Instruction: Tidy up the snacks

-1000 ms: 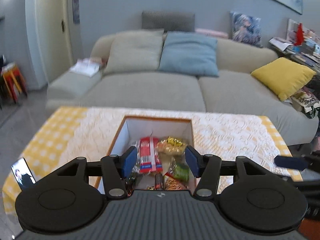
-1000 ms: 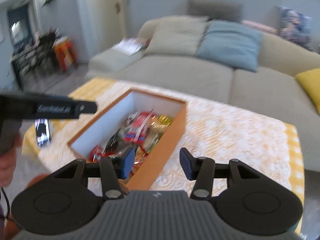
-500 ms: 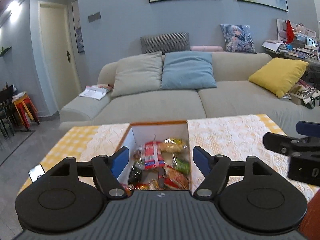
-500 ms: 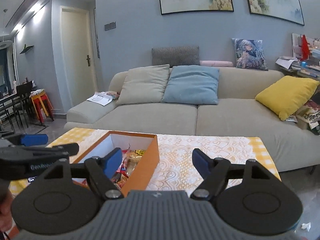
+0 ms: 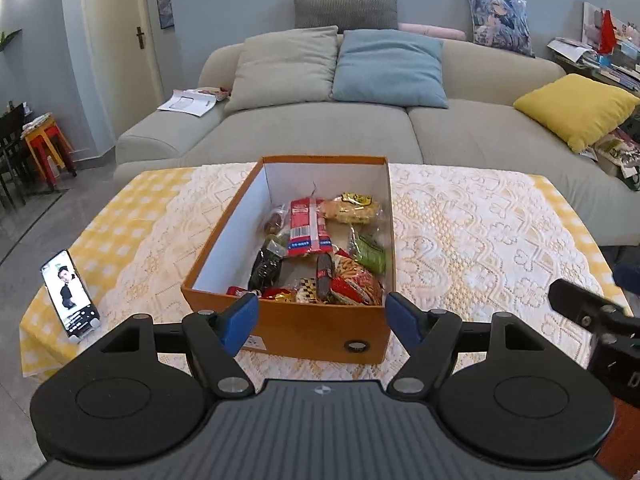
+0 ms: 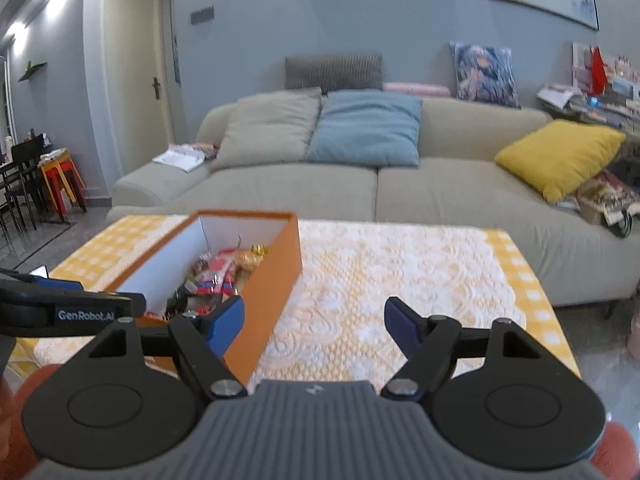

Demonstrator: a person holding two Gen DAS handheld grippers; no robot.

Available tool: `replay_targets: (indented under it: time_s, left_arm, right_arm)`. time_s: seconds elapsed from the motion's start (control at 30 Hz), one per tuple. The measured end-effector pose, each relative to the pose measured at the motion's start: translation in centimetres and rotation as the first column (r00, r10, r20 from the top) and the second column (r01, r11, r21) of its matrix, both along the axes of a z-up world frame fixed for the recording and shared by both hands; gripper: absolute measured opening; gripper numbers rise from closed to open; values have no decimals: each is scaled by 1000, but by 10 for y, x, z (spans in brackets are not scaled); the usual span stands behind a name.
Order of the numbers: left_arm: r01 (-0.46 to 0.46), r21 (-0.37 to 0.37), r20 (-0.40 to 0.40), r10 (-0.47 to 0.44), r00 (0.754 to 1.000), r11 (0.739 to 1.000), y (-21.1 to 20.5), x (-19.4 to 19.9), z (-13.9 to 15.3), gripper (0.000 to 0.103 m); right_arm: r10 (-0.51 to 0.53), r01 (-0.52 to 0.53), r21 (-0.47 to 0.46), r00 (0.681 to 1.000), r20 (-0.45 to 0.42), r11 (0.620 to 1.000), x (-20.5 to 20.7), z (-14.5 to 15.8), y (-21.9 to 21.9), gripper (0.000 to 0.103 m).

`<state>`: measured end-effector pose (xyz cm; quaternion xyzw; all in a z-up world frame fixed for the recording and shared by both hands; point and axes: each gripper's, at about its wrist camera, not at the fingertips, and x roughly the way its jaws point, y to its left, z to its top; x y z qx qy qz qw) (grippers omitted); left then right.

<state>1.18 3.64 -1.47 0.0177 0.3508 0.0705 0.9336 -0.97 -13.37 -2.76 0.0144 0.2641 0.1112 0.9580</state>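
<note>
We hold the left tool point(image 5: 322, 322) with its blue pads spread wide and empty, just short of the near wall of the orange box point(image 5: 320, 334), which sits mid-desk on the lace-covered desk point(image 5: 480, 240). Inside the box lie the snacks point(image 5: 320, 256), a red packet point(image 5: 307, 226) on top toward the far end. Our right tool point(image 6: 316, 326) hangs equally agape over the desk to the right of the box, a phone point(image 5: 69, 294) propped at the near left.
</note>
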Motion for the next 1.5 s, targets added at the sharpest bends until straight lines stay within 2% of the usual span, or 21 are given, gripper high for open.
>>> replay_targets:
  time_s: [0.33,1.5]
  left_arm:
    - [19,-20,-2,-19,1000,1000,-2,-2,1,85]
    - [71,-13,4,-71,997,997,-9,-2,4,82]
  right_arm:
    - [16,-16,-16,1000,-7,1000,-2,-6,6,75]
    - [12,-12,-12,1000,-1,1000,-3,-4,6,75]
